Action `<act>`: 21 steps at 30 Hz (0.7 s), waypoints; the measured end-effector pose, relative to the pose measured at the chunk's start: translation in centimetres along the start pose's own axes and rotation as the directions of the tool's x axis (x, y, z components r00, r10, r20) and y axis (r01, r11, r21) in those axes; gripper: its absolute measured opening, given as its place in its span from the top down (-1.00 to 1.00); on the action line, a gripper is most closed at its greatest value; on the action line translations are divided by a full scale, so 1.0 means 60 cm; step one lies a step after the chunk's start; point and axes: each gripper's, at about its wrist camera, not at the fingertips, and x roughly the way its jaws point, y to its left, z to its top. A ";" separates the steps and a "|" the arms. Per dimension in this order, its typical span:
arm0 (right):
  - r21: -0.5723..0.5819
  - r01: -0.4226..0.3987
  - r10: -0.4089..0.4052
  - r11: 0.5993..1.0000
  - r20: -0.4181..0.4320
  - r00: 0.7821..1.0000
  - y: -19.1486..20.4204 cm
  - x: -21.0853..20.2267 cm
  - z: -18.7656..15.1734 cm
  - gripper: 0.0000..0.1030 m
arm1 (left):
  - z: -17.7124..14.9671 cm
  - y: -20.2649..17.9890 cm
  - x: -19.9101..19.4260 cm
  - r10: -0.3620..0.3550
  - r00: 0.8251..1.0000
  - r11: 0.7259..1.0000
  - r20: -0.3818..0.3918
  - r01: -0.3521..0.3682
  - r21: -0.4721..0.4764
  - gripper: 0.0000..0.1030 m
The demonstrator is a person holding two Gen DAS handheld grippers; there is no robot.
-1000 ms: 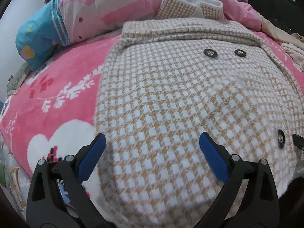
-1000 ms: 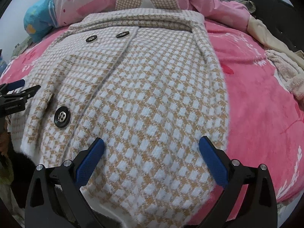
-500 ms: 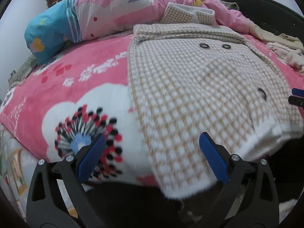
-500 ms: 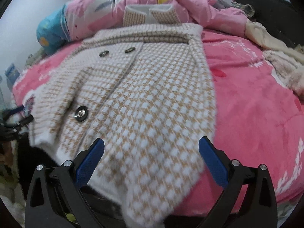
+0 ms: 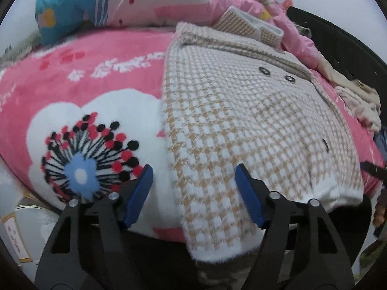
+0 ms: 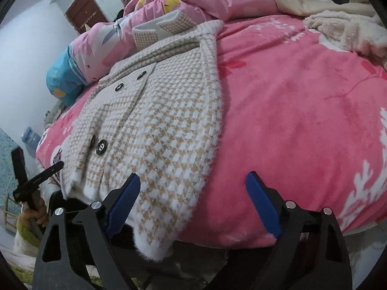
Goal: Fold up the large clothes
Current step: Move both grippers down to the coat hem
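left gripper (image 5: 194, 193): fingers spread, empty, astride the coat's hem corner | right gripper (image 6: 193, 201): fingers spread, empty, at the coat's other hem corner | houndstooth coat (image 5: 241, 125): flat on pink blanket (image 6: 302, 120), collar toward rolled quilt (image 5: 150, 0)

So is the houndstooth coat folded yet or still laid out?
Partly folded: coat lies lengthwise on the blanket, sleeves tucked, hem overhanging the edge.

No readable text, label, brand, number or sign shows in either view.
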 end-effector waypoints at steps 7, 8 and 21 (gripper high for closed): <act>-0.014 -0.017 0.017 1.000 0.003 1.000 0.004 0.015 0.014 -0.58 | 0.026 -0.003 0.021 -0.007 1.000 1.000 -0.020 0.006 -0.015 -0.07; -0.011 -0.021 0.021 1.000 0.004 1.000 0.002 0.016 0.015 -0.57 | 0.029 -0.001 0.023 -0.015 1.000 1.000 -0.019 0.014 -0.024 -0.05; 0.148 -0.155 0.158 0.977 -0.003 0.987 -0.037 0.038 0.036 -0.14 | 0.049 0.028 0.038 -0.164 0.985 0.975 -0.053 0.154 -0.158 0.30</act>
